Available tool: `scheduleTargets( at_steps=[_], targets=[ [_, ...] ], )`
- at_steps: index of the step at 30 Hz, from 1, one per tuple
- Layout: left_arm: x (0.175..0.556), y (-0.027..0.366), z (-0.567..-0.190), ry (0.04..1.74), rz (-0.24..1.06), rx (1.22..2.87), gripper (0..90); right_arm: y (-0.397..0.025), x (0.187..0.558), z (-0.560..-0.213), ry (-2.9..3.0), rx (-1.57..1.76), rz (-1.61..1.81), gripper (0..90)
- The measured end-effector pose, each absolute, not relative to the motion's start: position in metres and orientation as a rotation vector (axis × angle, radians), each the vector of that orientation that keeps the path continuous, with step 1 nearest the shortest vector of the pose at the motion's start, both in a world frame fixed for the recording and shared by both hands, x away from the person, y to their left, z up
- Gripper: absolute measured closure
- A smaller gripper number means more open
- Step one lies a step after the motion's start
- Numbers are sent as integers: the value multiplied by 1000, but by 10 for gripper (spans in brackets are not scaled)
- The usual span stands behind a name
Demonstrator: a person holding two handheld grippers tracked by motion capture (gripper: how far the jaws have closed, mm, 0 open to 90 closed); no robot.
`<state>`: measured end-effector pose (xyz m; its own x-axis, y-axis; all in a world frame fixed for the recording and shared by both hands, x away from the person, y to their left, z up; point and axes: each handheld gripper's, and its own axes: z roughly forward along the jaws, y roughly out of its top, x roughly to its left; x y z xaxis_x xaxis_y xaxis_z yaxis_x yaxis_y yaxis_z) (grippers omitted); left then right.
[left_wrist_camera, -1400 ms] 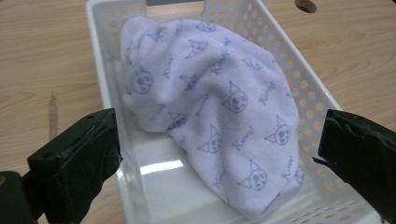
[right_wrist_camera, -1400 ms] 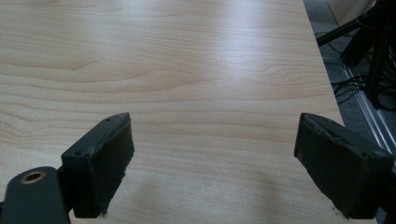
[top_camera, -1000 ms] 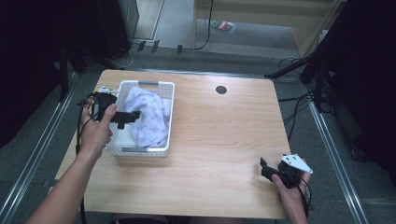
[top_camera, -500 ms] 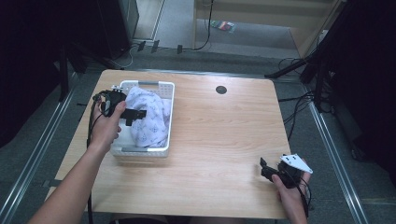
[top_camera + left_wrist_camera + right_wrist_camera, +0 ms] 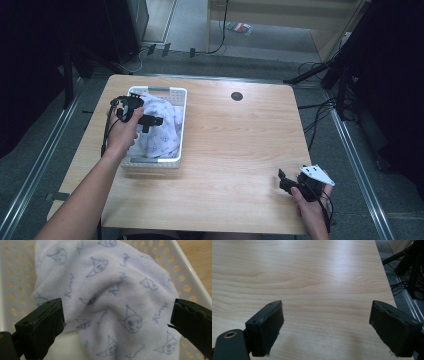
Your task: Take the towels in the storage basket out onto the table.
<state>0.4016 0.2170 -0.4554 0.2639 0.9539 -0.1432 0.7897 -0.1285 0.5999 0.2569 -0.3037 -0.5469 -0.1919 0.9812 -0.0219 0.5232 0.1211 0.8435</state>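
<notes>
— Cloth [image 5: 117, 302] first: where does it lie from the left gripper [image 5: 150, 120]?

— Straight ahead and below, heaped in the white basket [image 5: 177, 127] at the left of the high view. In the left gripper view it bulges between the spread jaws, not yet pinched. The heap runs along the basket's length.

— Feel?

— Soft, pale lilac knit with small printed figures; the basket is stiff perforated plastic.

— The other hand?

— The right gripper [image 5: 286, 182] rests at lower right, well apart, jaws spread over the bare wooden counter [image 5: 317, 277].
</notes>
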Motion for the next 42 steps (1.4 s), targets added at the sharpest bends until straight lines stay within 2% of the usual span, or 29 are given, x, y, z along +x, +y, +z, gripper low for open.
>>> scheduleTargets(
  at_steps=[6, 12, 31, 42],
  targets=[
    [408, 211, -461, 1593, 349, 1957, 0, -303, 257, -547, 1798, 1454, 963, 126],
    [417, 203, -478, 1598, 336, 2063, 0, -303, 257, -547, 1803, 1452, 964, 126],
    [433, 191, -509, 1654, 291, 2157, 0, -303, 257, -547, 1812, 1444, 964, 126],
    [432, 184, -517, 1622, 341, 2222, 0, -303, 257, -547, 1816, 1444, 961, 126]
  ],
)
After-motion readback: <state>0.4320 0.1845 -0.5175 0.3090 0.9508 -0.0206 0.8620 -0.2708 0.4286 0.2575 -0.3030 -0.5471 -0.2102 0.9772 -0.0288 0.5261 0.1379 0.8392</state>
